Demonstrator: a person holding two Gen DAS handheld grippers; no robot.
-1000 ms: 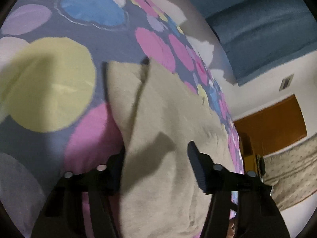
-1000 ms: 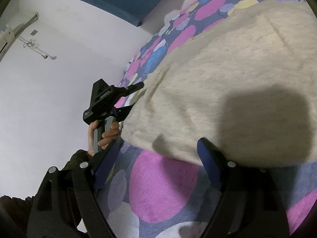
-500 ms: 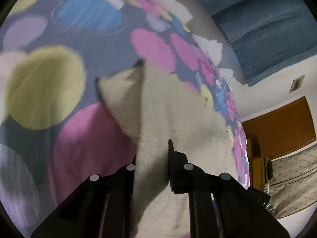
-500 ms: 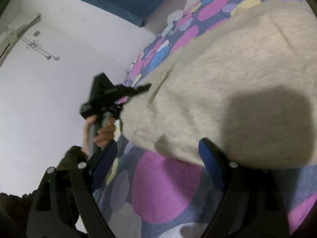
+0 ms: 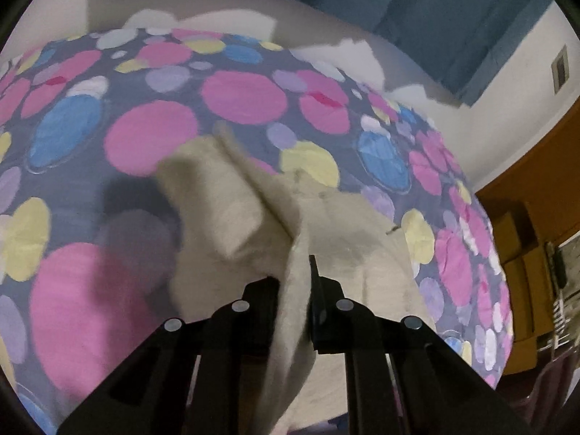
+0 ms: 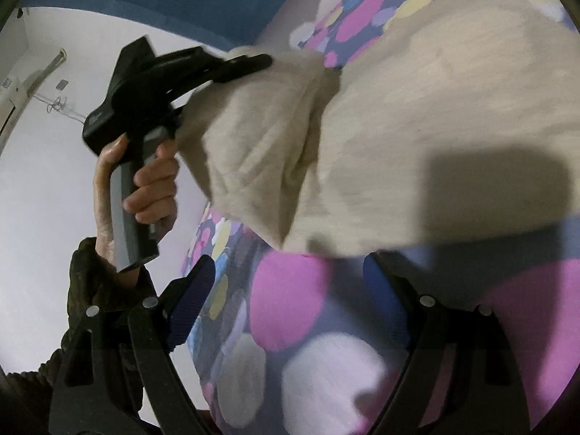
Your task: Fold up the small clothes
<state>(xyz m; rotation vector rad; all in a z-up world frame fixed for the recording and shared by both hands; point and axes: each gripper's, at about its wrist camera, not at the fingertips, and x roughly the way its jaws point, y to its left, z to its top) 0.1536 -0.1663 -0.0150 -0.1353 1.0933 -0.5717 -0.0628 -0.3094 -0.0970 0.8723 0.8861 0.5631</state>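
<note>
Right wrist: left tongs (image 6: pixel 253 63) pinch the cloth's (image 6: pixel 417 127) raised edge (first fold unfinished); right tongs (image 6: pixel 290 282) gape empty.

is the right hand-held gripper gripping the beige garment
No, the right hand-held gripper is open over the dotted bedspread, its blue pads short of the beige garment.

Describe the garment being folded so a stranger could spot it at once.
Start at the polka-dot bedspread, dark with pink, blue and yellow circles. On it lies a fuzzy beige garment, one edge pinched and lifted by the left hand-held gripper. It is the only plain, unpatterned fabric on the bedspread.
</note>
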